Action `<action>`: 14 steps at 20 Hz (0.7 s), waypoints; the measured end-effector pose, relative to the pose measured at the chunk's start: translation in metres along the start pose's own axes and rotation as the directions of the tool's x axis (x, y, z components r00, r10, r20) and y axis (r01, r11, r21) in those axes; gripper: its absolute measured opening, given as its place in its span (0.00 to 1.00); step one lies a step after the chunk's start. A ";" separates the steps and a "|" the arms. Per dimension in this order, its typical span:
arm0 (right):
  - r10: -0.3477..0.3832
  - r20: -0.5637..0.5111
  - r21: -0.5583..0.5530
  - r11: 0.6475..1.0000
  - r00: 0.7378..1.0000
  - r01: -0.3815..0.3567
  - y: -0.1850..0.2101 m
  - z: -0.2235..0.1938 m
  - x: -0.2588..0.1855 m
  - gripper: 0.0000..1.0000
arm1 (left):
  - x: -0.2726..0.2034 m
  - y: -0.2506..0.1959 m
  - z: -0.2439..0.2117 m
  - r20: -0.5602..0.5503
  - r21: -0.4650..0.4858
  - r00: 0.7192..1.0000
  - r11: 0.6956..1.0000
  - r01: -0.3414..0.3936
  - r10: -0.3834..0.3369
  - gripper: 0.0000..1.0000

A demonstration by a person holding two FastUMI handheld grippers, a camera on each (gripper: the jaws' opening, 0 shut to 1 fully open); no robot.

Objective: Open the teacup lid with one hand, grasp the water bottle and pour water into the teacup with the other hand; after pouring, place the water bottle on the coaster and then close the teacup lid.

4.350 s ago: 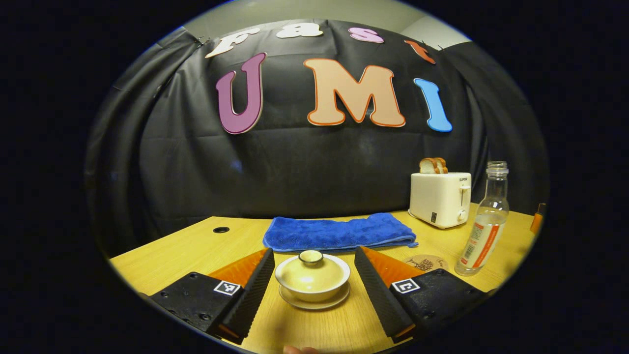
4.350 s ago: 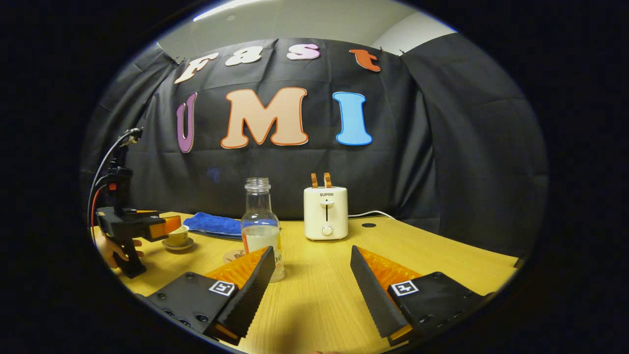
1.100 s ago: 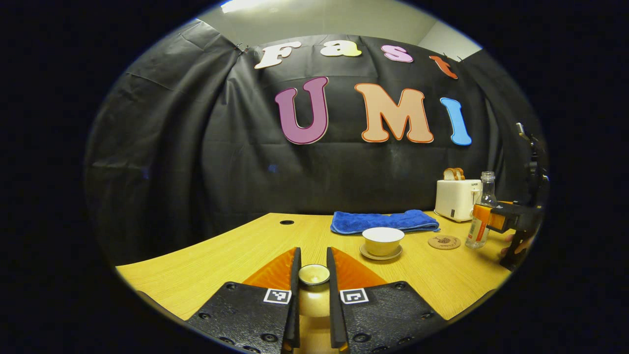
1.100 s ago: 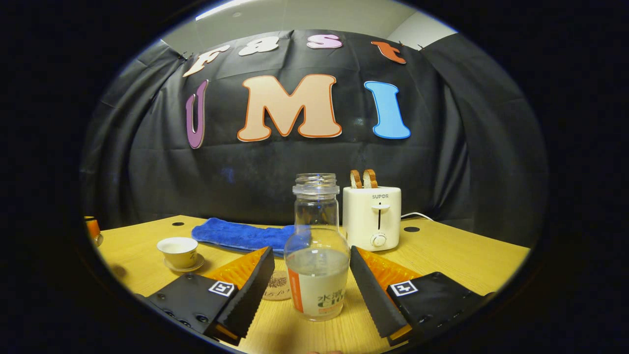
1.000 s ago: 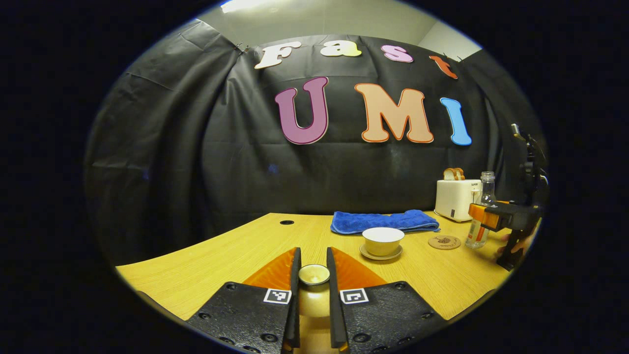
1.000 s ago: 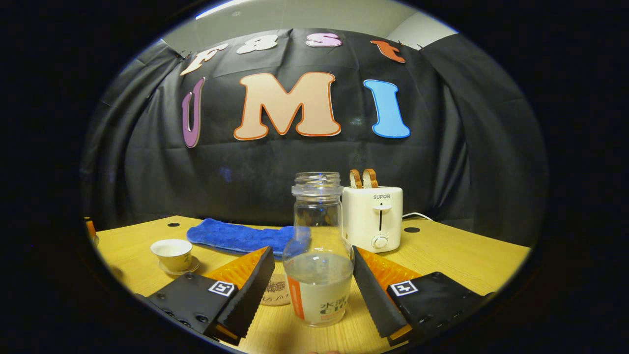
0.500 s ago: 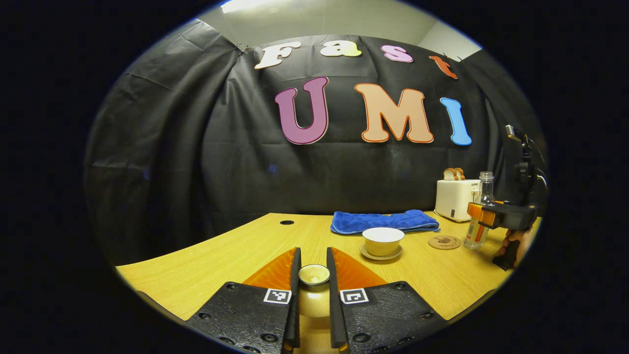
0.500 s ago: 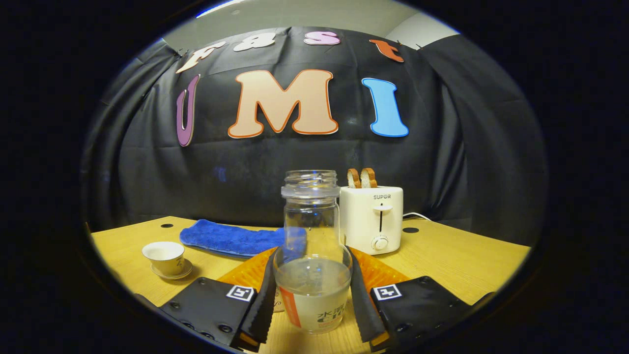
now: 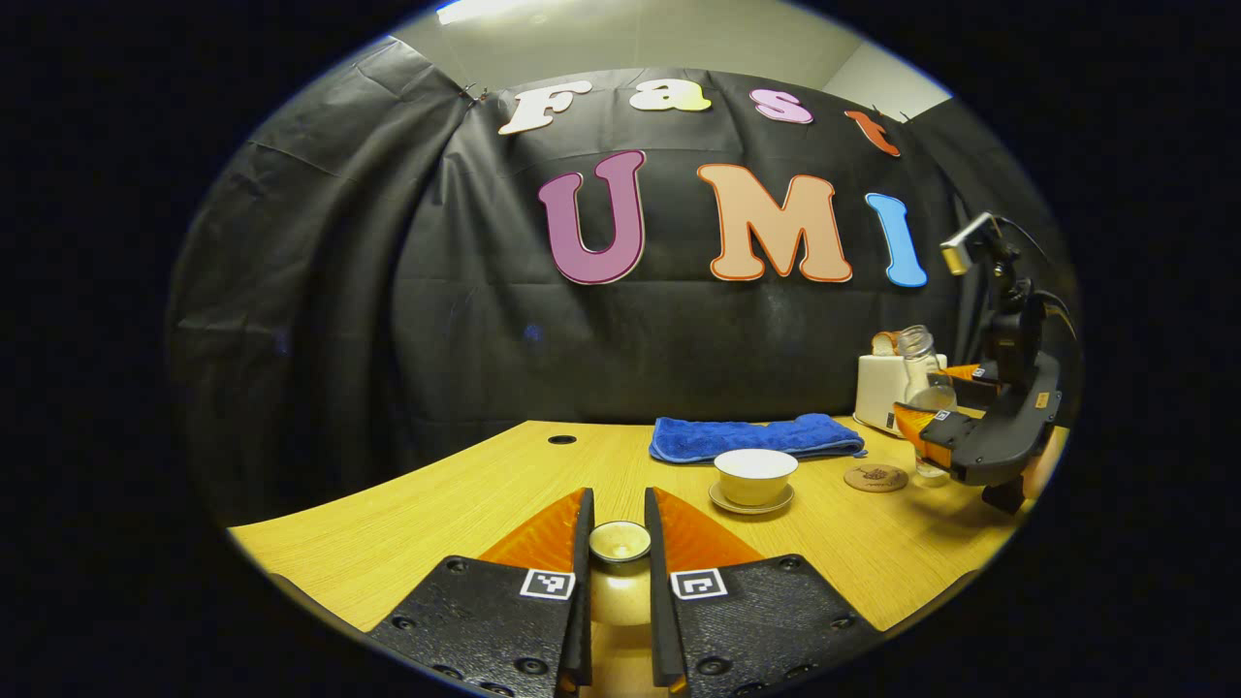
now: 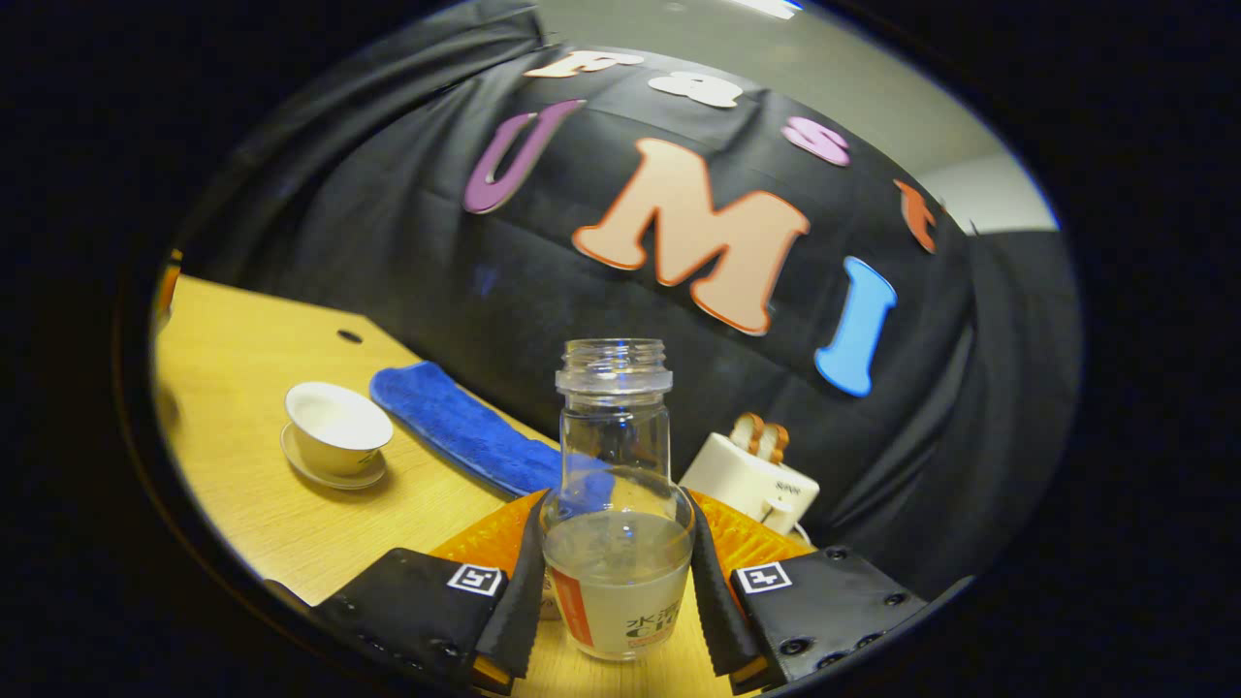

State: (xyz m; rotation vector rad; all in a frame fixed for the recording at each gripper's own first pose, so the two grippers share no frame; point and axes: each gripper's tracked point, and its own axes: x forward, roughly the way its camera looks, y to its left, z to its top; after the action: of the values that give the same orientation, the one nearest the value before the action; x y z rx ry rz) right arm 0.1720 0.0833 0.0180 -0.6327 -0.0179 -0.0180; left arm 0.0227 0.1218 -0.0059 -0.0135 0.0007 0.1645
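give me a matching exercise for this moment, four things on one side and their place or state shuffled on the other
Things:
1. teacup lid
2. water bottle
3. teacup
4. coaster

Place or state:
A. open, standing on its saucer
B. bare on the table, beside the teacup
C. pinched between the left gripper's fingers
D. tilted, clamped between the right gripper's fingers

Pairs: 1-C, 2-D, 3-A, 4-B

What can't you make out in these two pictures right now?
- Left gripper view: lid body below its knob, hidden between the closed jaws.
- Left gripper view: water bottle base, hidden behind the right gripper.
- Right gripper view: coaster, mostly hidden behind the jaws and bottle.
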 end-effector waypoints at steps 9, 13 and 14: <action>0.120 0.005 -0.700 0.709 0.993 -0.082 0.078 0.015 0.018 0.72 | 0.008 0.026 -0.001 -0.004 -0.003 1.000 1.000 -0.026 0.026 0.22; 0.161 -0.005 -0.817 0.569 0.987 -0.098 0.094 0.007 0.013 0.70 | 0.008 0.028 -0.001 -0.004 -0.004 1.000 1.000 -0.022 0.022 0.21; 0.166 -0.001 -0.841 0.534 0.986 -0.091 0.095 0.005 0.014 0.72 | 0.009 0.029 -0.002 -0.005 -0.005 1.000 1.000 -0.023 0.022 0.21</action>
State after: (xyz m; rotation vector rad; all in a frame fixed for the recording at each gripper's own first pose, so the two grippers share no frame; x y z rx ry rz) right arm 0.1879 0.1628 -0.0342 -1.6293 -0.0409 0.1576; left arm 0.0266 0.1513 -0.0085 -0.0187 0.0058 0.1870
